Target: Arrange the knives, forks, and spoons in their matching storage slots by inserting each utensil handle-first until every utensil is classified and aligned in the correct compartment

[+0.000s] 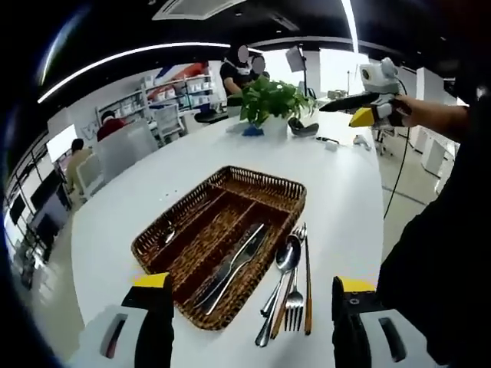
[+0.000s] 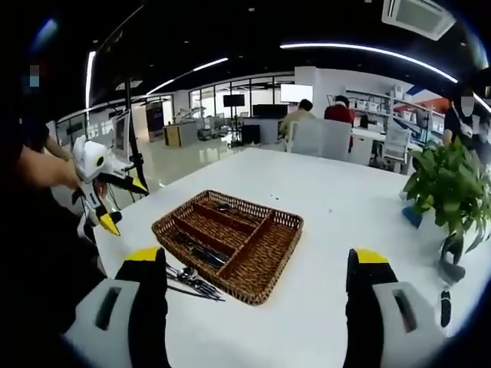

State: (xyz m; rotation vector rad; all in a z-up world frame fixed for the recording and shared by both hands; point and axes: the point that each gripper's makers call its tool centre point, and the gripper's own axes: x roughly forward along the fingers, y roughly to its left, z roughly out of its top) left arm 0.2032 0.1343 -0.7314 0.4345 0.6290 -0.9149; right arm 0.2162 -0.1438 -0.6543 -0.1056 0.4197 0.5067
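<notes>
Loose utensils (image 1: 288,287): spoons, a fork and a dark-handled piece, slim polished metal, bunched on the surface just beside the tray.
Sorted utensils (image 1: 230,268): several knives lying in one long slot; a small piece in a far slot.
Wicker tray (image 1: 265,184): brown woven basket, rectangular, with long slots and a cross compartment.
Surface (image 1: 337,199): smooth white tabletop.
Left hand-held gripper (image 1: 249,314): released, jaws wide apart, empty, above the tray's near end.
Right hand-held gripper (image 2: 257,299): released, empty, held well clear.
Risk: the bunched, glossy handles may slip or lift together; rough weave may snag a handle on insertion.
</notes>
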